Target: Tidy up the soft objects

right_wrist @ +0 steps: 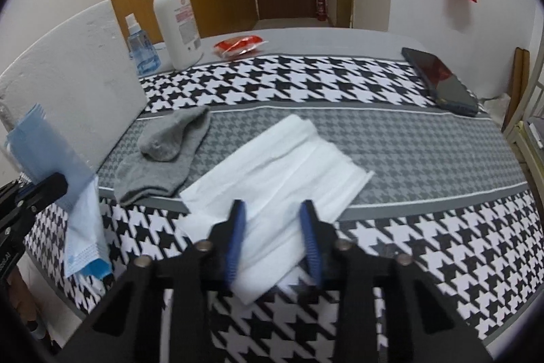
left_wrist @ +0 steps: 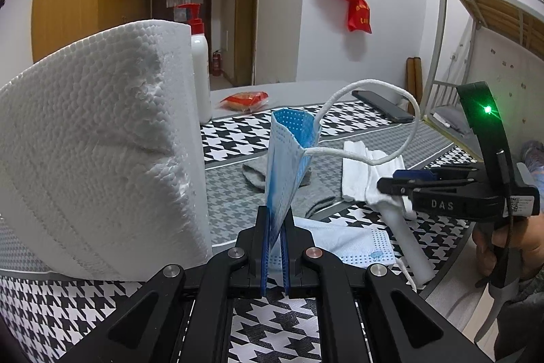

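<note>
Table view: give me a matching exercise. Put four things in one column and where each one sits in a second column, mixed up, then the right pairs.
Things:
1. face mask
2. sock
3. paper towel
4. phone

Places:
A. between the fingers of the right gripper
B. at the far right edge of the tablecloth
C. pinched upright in the left gripper
D. crumpled on the tablecloth's gray band, beside the paper towel

Pairs: 1-C, 2-D, 3-A, 4-B
</note>
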`<state>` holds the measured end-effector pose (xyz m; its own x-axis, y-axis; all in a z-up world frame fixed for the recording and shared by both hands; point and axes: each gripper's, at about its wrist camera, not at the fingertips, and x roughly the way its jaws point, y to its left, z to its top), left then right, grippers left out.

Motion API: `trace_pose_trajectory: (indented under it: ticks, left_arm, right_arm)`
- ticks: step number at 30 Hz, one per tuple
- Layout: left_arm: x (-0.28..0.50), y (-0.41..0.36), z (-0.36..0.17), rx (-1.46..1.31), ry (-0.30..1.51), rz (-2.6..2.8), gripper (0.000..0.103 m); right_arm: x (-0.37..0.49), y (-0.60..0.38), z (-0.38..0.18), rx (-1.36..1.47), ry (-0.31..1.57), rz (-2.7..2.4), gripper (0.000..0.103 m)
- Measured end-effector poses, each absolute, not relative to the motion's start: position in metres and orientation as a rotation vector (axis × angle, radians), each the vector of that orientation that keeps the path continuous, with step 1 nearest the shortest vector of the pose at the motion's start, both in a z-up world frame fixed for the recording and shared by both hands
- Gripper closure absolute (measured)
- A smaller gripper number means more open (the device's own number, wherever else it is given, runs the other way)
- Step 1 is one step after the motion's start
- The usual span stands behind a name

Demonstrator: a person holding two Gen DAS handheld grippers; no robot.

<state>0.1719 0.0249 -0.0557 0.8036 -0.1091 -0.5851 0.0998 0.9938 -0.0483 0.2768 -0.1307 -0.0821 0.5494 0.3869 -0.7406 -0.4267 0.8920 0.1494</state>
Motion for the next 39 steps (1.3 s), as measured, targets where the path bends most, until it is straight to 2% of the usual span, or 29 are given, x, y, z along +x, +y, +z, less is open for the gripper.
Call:
trace_pose_trajectory:
  ticks: [3, 26, 39]
  left_arm:
    - [0.170, 0.026, -0.056, -0.013, 0.626, -0.108, 0.097]
    - [0.141, 0.035, -0.033, -0.003, 0.558, -0.069, 0.097]
    - [0.135, 0.028, -0.033, 0.010, 0.554, -0.079, 0.097]
  right_arm:
    - [0.279, -0.133, -0.083, -0.059, 0.861, 0.473, 0.093]
    - [0.222, -0.172, 0.000, 0.039, 0.603, 0.509, 0.093]
    - [0.218, -0.210, -0.036, 0.015, 0.687, 0.323, 0.093]
